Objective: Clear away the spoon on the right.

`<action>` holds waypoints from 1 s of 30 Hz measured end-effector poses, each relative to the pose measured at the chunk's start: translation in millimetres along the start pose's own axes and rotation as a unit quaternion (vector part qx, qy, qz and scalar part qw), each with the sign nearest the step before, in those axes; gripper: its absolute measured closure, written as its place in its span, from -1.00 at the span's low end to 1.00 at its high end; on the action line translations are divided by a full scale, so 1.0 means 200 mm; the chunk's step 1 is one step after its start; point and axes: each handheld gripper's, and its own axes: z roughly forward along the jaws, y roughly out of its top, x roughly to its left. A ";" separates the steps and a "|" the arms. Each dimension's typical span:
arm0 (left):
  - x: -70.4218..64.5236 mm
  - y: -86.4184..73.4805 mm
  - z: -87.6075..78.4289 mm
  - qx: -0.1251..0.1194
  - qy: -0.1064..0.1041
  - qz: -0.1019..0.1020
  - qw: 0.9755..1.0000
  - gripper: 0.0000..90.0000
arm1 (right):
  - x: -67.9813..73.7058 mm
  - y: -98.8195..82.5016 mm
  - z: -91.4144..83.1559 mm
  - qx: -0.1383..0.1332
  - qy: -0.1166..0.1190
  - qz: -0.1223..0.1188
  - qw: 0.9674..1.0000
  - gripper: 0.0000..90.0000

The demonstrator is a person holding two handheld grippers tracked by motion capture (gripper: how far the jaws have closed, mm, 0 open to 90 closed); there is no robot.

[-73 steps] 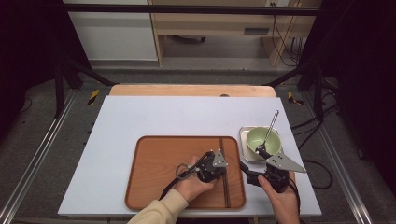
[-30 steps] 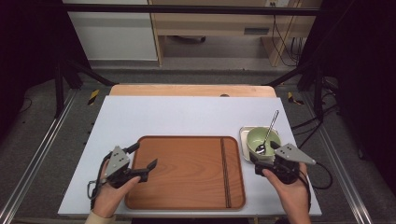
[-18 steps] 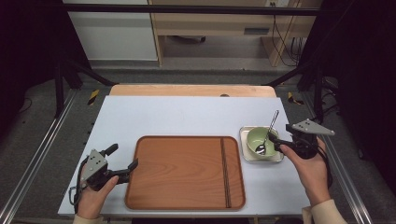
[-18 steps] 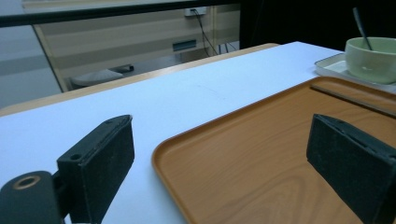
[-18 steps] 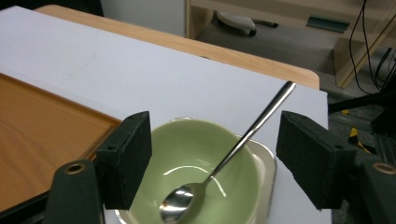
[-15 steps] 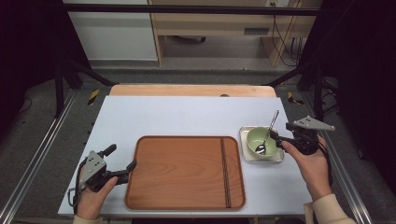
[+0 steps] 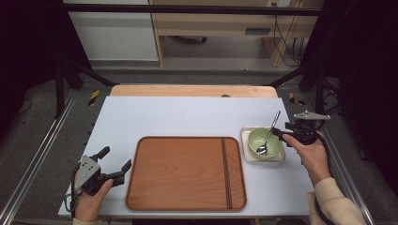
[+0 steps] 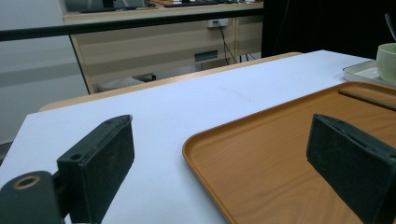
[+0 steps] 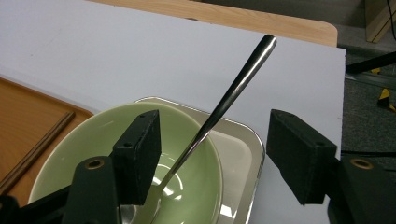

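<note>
In the right gripper view the two black jaws stand wide apart with nothing held between them, and the spoon (image 9: 219, 109) slants up through the gap from the lower middle toward the upper right of the frame, its bowl end down inside the green bowl (image 9: 140, 163). That bowl sits on a small silver tray (image 9: 243, 154), and at the lower left edge a dark pair of chopsticks (image 9: 35, 149) lies on the wooden tray (image 9: 28, 116). In the left gripper view the jaws are likewise spread wide and empty, one at the lower left over the white bench (image 8: 187, 107), the other at the lower right over the wooden tray's surface (its rim curves between them). From the high view, the left gripper (image 7: 115, 166) sits at the lower left of the frame, held in the left hand (image 7: 89, 201) just beside the wooden tray's left edge, while the right gripper (image 7: 277, 133) is at the right, held in the right hand (image 7: 312, 154) and pointing toward the green bowl, just beside the silver tray. The wooden tray lies in the lower middle of the frame, with the chopsticks lying along its right side.
</note>
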 end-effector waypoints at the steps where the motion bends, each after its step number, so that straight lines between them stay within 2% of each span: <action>1: 0.00 0.00 0.00 0.001 0.000 0.001 1.000 -0.84 | -0.01 0.00 0.01 0.001 0.003 0.003 1.000 -0.18; 4: 0.00 -0.01 0.00 0.002 0.001 0.001 1.000 -0.84 | -0.03 0.01 0.03 0.001 0.014 0.014 1.000 -0.18; 8: 0.00 -0.01 0.00 0.004 0.000 0.000 1.000 -0.84 | -0.05 0.03 0.08 0.000 0.015 0.029 0.999 -0.18; 15: 0.00 -0.02 0.00 0.005 -0.007 0.001 1.000 -0.83 | -0.12 0.06 0.19 0.005 0.024 0.053 0.998 0.00; 20: 0.00 -0.02 0.01 0.007 -0.007 -0.001 1.000 -0.83 | -0.14 0.07 0.23 0.002 0.044 0.066 0.997 0.30; 23: 0.00 -0.02 0.01 0.008 -0.008 -0.001 1.000 -0.83 | -0.14 0.06 0.23 -0.007 0.058 0.070 0.996 0.57; 26: 0.00 -0.02 0.01 0.007 -0.008 -0.002 1.000 -0.83 | -0.13 0.06 0.21 -0.019 0.069 0.077 0.994 0.77; 30: 0.00 -0.02 0.01 0.009 -0.008 0.000 1.000 -0.82 | -0.11 0.09 0.16 -0.043 0.096 0.070 0.992 0.92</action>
